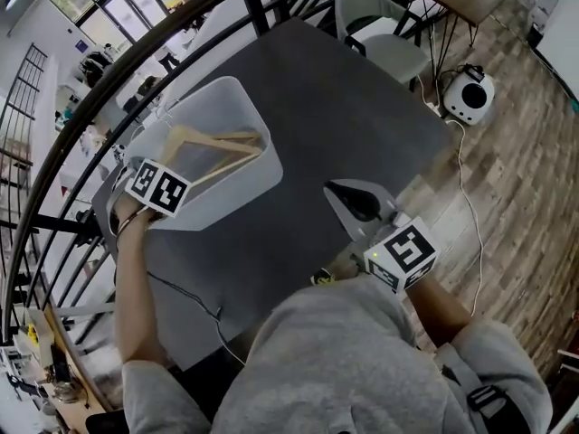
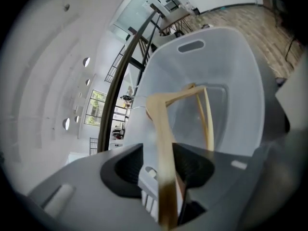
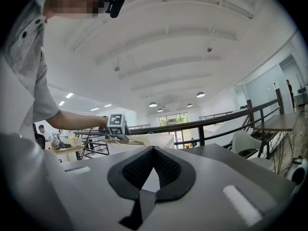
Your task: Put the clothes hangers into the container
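- One hanger [image 1: 222,136] lies inside container [image 1: 271,165], long axis pointing away from left gripper [image 2: 163,174]; near end between its parted jaws, ungripped.
- Right gripper [image 1: 362,204] closed, empty, well apart above surface [image 1: 344,107].

Wooden hanger [image 2: 161,121] (between parted tongs [image 2: 160,160]) reaches into container [image 2: 240,81].

The container [image 1: 264,172] sits on the table [image 1: 344,107], left of centre in the head view, with a hanger [image 1: 217,143] inside it. The left gripper [image 1: 161,188] is at the container's lower-left rim, the hanger's near end between its jaws. The right gripper [image 1: 351,199] is over the table's lower-right edge. A chair [image 1: 389,48] stands beyond the table, at upper right.
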